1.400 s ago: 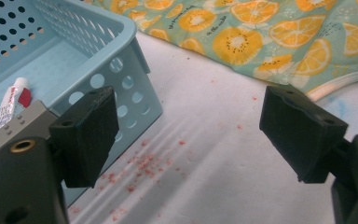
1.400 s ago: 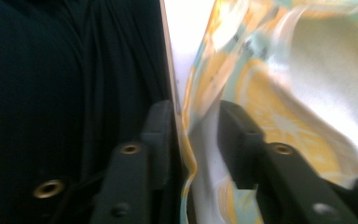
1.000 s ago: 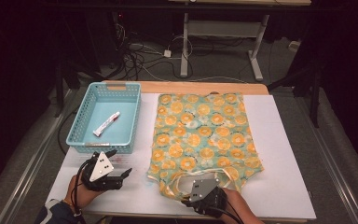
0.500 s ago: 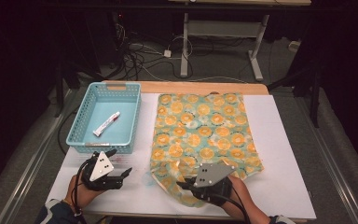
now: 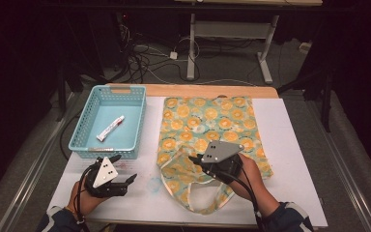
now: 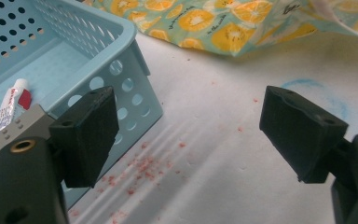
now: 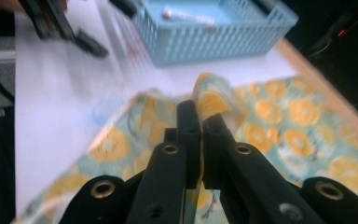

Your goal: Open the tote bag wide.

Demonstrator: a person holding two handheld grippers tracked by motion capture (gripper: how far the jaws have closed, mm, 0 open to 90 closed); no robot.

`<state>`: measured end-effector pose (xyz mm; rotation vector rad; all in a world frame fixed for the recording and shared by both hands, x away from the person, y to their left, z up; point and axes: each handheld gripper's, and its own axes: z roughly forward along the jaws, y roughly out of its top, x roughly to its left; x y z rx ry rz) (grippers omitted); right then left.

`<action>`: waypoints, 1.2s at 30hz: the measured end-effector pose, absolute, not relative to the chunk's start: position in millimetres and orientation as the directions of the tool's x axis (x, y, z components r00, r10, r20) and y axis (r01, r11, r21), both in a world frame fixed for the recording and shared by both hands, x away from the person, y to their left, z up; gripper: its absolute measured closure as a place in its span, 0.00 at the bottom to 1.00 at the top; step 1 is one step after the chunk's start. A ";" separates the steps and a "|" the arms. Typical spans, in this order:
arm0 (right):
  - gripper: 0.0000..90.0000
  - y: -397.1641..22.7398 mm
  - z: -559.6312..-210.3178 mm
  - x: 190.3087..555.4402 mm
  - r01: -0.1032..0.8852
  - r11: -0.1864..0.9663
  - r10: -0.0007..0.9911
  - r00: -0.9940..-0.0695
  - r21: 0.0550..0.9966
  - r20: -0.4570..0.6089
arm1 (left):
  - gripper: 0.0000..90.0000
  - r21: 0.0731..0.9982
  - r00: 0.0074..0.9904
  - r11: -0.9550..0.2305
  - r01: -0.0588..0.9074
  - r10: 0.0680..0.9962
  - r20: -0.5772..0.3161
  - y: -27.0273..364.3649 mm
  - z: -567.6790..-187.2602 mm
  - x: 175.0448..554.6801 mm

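Right claw (image 7: 200, 122) pinched closed on a fold of the orange-print fabric tote bag (image 5: 207, 130); left claw (image 6: 189, 133) wide open, holding nothing.
Lower left of high view: left claw over the white table (image 5: 290, 145). Centre: bag lying flat, near edge lifted. Upper left: perforated light-blue plastic basket (image 5: 88, 145) containing a white tube (image 5: 110, 128).

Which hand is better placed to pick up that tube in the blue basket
The left. The left gripper is open and sits just in front of the basket holding the tube; the right gripper is shut on the bag.
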<state>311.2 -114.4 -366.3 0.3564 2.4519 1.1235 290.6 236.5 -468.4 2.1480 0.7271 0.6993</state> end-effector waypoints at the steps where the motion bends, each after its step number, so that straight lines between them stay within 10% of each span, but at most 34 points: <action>1: 0.99 -115.6 -373.0 315.1 0.069 0.654 0.393 -0.882 0.753 -0.261 | 0.21 0.784 0.689 -0.558 0.272 0.682 0.246 236.5 -468.4 290.6; 24: 0.78 -124.6 -457.0 340.7 0.196 0.849 0.313 -0.935 0.491 -0.167 | 0.21 0.770 0.703 -0.576 0.273 0.666 0.249 235.0 -470.7 291.9; 36: 0.72 -115.8 -458.5 341.3 0.176 0.841 0.311 -0.931 0.511 -0.192 | 0.21 0.764 0.707 -0.584 0.274 0.661 0.251 234.2 -471.3 292.6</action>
